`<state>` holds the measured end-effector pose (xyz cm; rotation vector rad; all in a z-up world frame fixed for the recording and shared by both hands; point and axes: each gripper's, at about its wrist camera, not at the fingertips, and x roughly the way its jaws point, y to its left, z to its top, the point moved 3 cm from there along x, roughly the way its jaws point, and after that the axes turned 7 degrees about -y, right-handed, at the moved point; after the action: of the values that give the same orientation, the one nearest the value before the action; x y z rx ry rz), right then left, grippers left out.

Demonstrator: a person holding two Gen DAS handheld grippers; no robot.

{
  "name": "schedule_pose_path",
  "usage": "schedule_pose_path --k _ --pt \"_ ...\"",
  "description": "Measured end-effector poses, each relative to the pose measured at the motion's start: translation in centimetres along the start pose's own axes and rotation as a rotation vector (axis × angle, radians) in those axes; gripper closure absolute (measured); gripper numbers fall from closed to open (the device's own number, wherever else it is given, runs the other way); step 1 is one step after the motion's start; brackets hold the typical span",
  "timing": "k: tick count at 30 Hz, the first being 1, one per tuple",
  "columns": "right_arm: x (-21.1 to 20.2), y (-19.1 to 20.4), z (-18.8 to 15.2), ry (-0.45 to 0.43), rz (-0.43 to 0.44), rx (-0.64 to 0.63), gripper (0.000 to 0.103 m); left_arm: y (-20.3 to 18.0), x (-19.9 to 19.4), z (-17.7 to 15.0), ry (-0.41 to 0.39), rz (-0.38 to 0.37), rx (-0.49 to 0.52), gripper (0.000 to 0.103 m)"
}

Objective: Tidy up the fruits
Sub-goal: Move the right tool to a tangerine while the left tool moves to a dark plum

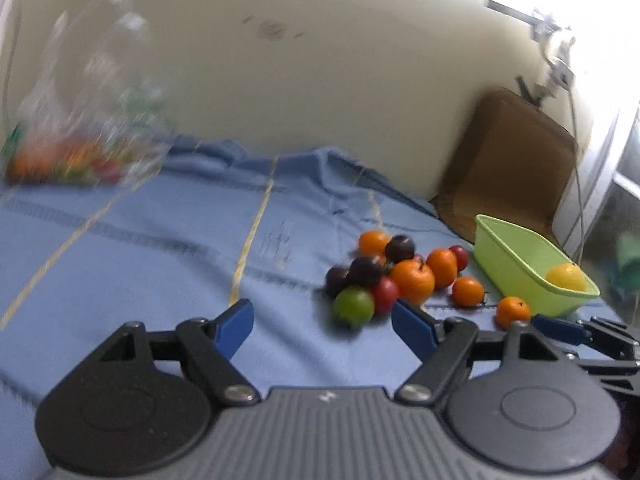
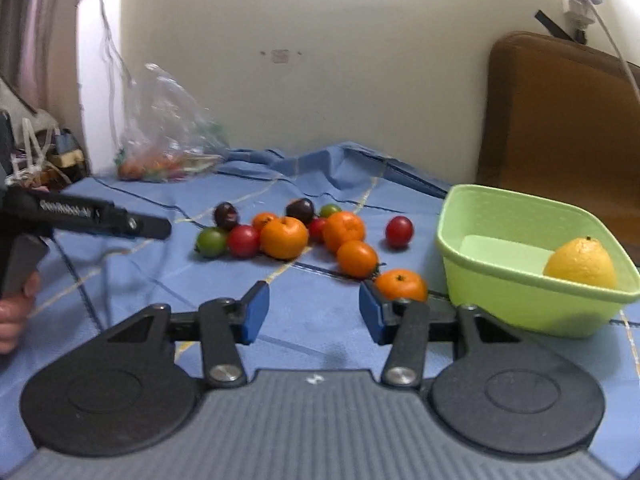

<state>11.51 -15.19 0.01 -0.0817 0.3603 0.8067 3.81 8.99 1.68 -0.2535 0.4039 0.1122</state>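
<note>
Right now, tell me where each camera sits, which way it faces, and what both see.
Left wrist: on the left gripper, jaws open, facing the fruit pile; the right gripper's fingers show at right.
Right wrist: on the right gripper, jaws open, facing the pile; the left gripper and hand show at left.
Shared: green basin holding a yellow fruit, plastic bag.

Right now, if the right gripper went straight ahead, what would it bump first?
Probably bare cloth, then the fruit pile farther on. The right gripper is open; depth is hard to judge.
</note>
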Motion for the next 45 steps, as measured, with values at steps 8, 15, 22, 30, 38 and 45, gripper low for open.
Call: schedule_pose_path --k 8,15,22,30,38,45 --pt "0.1 -3.7 -0.4 0.041 -0.109 0.115 0.050 -4.1 4.3 1.2 0.019 -0.051 0.182 0.055" --pt "1.1 -4.9 -0.6 0.093 -0.093 0.184 0.050 -3.8 4.5 0.6 0.038 -0.041 0.139 0.077" --pt "0.8 -4.2 -0.5 0.110 -0.074 0.201 0.067 -6.4 0.6 0.0 0.002 -0.150 0.130 0.077" --pt "-3.1 0.2 -1.9 0.131 0.082 0.121 0.067 -8.5 -1.6 -3.8 0.103 -0.246 0.134 0.077" --pt "-4.9 0.7 -2.3 0.131 0.107 0.153 0.065 -8.7 -1.6 -6.0 0.138 -0.215 0.157 0.073" --pt "-4.8 1.2 -2.1 0.116 0.094 0.118 0.054 -8.6 -1.7 -6.2 0.121 -0.218 0.163 0.065"
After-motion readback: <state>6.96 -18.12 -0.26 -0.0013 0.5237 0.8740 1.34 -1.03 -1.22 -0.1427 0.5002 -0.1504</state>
